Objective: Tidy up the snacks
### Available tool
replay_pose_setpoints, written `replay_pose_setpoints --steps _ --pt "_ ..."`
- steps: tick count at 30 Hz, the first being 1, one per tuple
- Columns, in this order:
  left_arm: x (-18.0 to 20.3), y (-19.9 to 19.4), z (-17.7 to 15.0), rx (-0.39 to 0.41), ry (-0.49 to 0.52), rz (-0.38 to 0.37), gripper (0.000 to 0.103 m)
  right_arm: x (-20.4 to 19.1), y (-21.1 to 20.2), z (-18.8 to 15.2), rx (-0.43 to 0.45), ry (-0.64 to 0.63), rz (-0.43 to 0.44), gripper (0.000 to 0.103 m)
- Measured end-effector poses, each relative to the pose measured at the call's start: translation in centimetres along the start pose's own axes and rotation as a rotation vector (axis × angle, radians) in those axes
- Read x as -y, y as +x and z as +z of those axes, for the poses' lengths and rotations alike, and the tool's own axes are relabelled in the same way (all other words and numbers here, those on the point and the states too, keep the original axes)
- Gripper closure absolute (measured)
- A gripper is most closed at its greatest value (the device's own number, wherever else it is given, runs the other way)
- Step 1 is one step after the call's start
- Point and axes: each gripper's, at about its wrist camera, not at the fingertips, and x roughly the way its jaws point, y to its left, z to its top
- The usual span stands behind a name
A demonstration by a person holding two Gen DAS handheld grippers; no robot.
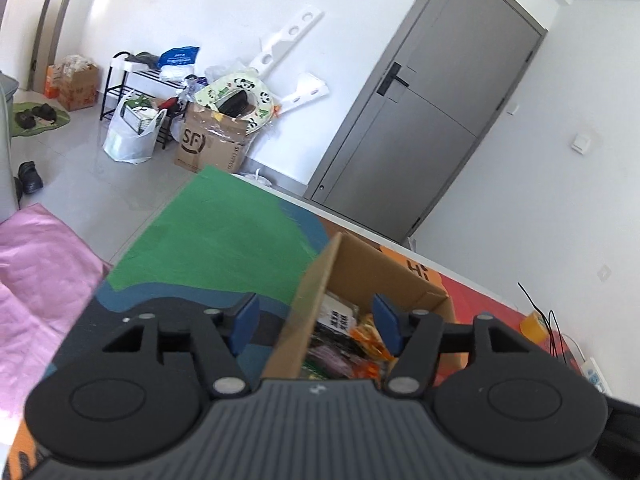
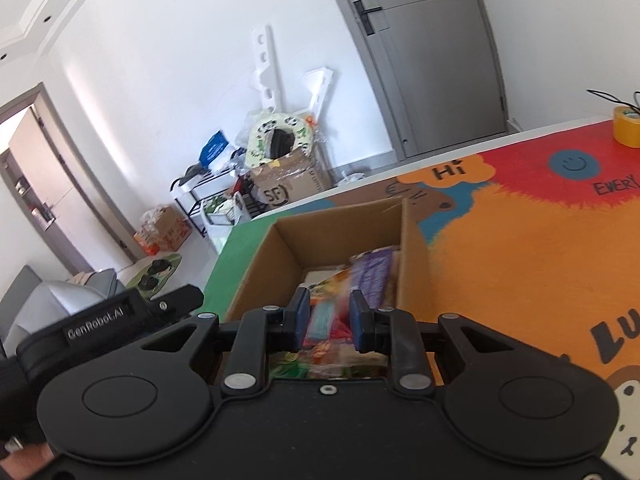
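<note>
An open cardboard box (image 1: 316, 280) stands on the colourful table mat and holds several snack packets (image 1: 352, 340). In the right wrist view the box (image 2: 412, 248) holds a purple packet (image 2: 376, 272) leaning on its right wall and other packets below. My left gripper (image 1: 316, 324) is open, its fingers either side of the box's left wall. My right gripper (image 2: 330, 320) hovers over the box with its jaws narrowly apart; a blurred red and teal packet (image 2: 322, 322) shows between the pads, and whether it is held is unclear.
The mat (image 2: 540, 240) covers the table. A yellow tape roll (image 2: 626, 126) sits at the far right edge, with cables nearby. A white power strip (image 1: 596, 376) lies right of the box. Floor clutter and a grey door (image 1: 432, 104) lie beyond the table's far edge.
</note>
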Motion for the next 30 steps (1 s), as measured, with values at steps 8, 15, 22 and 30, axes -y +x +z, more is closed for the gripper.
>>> replay_pose_setpoints --steps 8,15,22,30 --pt "-1.8 -0.5 0.0 -0.002 -0.009 0.005 0.034 -2.4 0.2 -0.5 -0.017 -0.056 0.025 0.085" --pt "-1.8 -0.3 -0.1 -0.019 0.007 0.0 0.027 -1.4 -0.4 -0.5 -0.019 -0.046 -0.008 0.083" --pt "0.1 0.0 -1.0 -0.068 0.066 -0.035 0.022 1.3 -1.8 -1.0 -0.019 0.01 -0.052 0.077" --pt "3.1 0.0 -2.4 -0.099 0.15 -0.069 0.015 4.1 -4.8 -1.3 0.015 0.052 -0.077 0.051"
